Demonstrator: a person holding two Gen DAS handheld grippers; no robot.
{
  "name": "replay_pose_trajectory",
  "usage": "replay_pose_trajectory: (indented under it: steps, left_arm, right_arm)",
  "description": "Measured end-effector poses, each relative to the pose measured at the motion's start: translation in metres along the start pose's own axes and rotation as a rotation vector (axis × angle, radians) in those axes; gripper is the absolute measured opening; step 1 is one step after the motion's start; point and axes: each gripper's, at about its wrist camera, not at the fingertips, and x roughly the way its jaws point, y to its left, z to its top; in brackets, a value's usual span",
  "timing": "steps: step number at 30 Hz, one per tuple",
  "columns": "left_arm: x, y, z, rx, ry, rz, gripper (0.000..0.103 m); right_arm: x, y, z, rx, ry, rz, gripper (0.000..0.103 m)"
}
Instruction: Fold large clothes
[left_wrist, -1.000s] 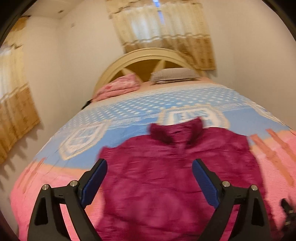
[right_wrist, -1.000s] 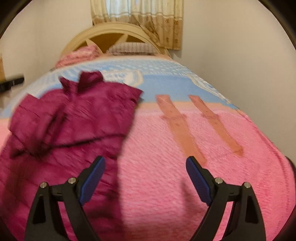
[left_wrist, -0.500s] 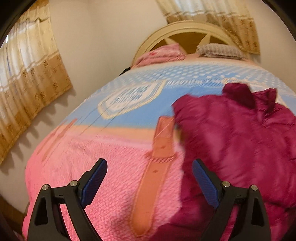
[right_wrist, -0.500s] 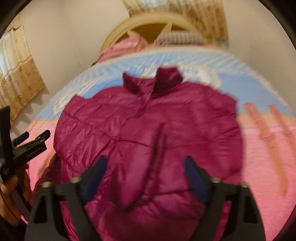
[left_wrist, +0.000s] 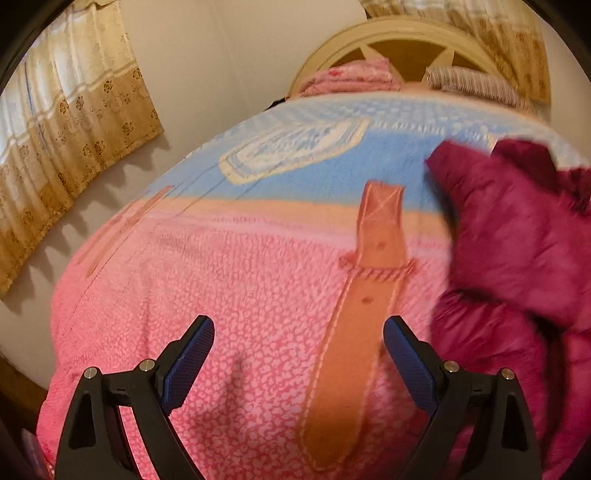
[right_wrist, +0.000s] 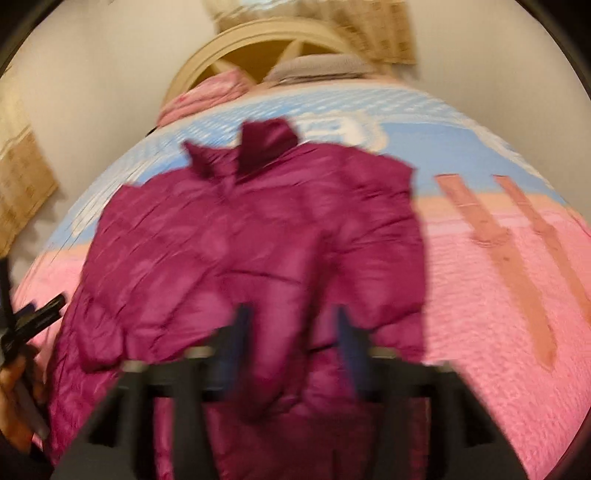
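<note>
The maroon puffer jacket (right_wrist: 258, 236) lay spread on the bed's pink-and-blue blanket (left_wrist: 229, 266), collar toward the headboard (right_wrist: 280, 48). The left gripper (left_wrist: 298, 354) hovered over bare blanket beside the jacket, jaws wide and empty. The right gripper (right_wrist: 291, 332) was over the jacket's lower half, fingers narrowed with fabric between them; motion blur made it impossible to tell whether they pinched it
</note>
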Motion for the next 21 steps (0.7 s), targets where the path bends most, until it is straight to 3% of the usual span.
replay_pose_trajectory:
  steps: [3, 6, 8, 11, 15, 18, 21]
  left_arm:
    - [-0.030, -0.001, 0.022, -0.031, -0.069, -0.059, 0.093]
    - [-0.055, -0.018, 0.050, -0.046, -0.122, -0.172, 0.093]
    - [-0.060, -0.039, 0.063, -0.046, -0.124, -0.245, 0.093]
    - [-0.050, -0.082, 0.073, 0.001, -0.135, -0.315, 0.093]
    - [-0.012, -0.125, 0.062, 0.070, -0.066, -0.281, 0.093]
    - [0.028, -0.140, 0.046, 0.131, 0.018, -0.208, 0.093]
    - [0.049, -0.134, 0.037, 0.104, 0.070, -0.251, 0.096]
  right_arm:
    - [-0.025, -0.001, 0.008, 0.017, -0.096, -0.071, 0.061]
    - [-0.048, 0.005, 0.020, 0.029, -0.174, -0.064, 0.053]
    - [-0.053, 0.025, 0.029, -0.010, -0.199, 0.008, 0.051]
    - [-0.032, 0.051, 0.038, -0.060, -0.134, 0.097, 0.051]
    - [0.006, 0.057, 0.037, -0.092, -0.066, 0.092, 0.048]
    - [0.028, 0.050, 0.031, -0.098, -0.027, 0.061, 0.048]
    - [0.045, 0.044, 0.023, -0.119, -0.011, 0.036, 0.046]
